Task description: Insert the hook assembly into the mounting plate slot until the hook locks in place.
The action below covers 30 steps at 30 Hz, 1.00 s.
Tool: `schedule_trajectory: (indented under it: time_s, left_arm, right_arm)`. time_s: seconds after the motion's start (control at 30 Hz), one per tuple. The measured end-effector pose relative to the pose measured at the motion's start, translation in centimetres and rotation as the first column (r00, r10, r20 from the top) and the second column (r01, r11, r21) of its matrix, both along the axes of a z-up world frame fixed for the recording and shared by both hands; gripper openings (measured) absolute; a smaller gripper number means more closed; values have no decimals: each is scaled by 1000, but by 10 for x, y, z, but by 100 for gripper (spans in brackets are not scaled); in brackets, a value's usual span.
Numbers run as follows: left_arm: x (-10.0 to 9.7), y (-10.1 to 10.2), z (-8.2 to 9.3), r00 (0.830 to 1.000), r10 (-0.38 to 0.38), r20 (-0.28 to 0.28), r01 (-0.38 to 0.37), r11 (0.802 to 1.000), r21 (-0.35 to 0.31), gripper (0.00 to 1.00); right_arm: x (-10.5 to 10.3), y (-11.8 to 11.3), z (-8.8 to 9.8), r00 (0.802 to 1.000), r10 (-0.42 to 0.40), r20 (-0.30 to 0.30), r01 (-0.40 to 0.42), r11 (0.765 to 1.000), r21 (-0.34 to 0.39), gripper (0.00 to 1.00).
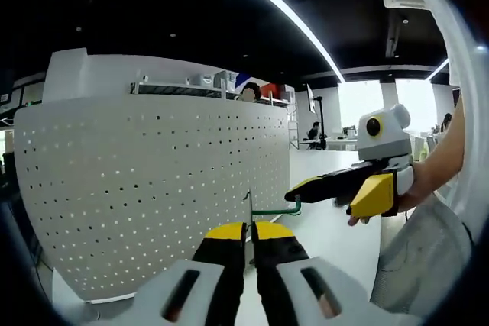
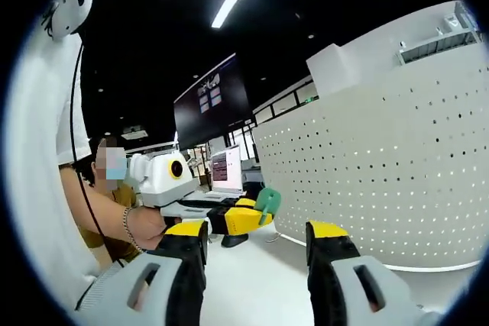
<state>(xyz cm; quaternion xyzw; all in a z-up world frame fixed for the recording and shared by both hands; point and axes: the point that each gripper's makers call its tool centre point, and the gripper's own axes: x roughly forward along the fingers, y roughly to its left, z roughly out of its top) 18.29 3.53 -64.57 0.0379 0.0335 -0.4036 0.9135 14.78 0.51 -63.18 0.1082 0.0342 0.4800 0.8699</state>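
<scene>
In the left gripper view the left gripper rises from the bottom with its yellow-tipped jaws almost together; between them it pinches the hook, a thin metal wire with an upright part at the jaws and a green arm that goes out to the right and ends in a small bend. Behind the hook stands the plate, a big white perforated board that curves across the left and middle of the view; the hook is near its lower right part, but I cannot tell if it touches the board or is in a hole. The right gripper comes in from the right, held by a hand; its jaws point to the left toward the end of the green arm, and their tips are very near it; whether they touch I cannot tell.

In the right gripper view the right gripper has its jaws wide apart with nothing between them; the plate takes the right side. The left gripper enters from the left, held by a hand, and a green piece of the hook shows at its yellow tips. The white table lies below; a monitor stands far behind.
</scene>
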Motion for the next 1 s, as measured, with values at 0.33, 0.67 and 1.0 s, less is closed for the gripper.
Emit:
schedule_trajectory:
  time_s: [0.33,0.67,1.0]
  left_arm:
    - [2,1,3,1000,6,8,-6,1000,-7,3]
    - [1,3,5,1000,13,10,-13,1000,-12,3]
    - [-1,3,7,1000,20,10,-20,1000,-24,3]
  right_arm:
    - [8,8,5,1000,11,-3,-11,1000,24,47]
    - [10,25,8,999,48,-5,-48,998,33,45]
    - [12,35,12,998,63,-3,-63,997,47,40]
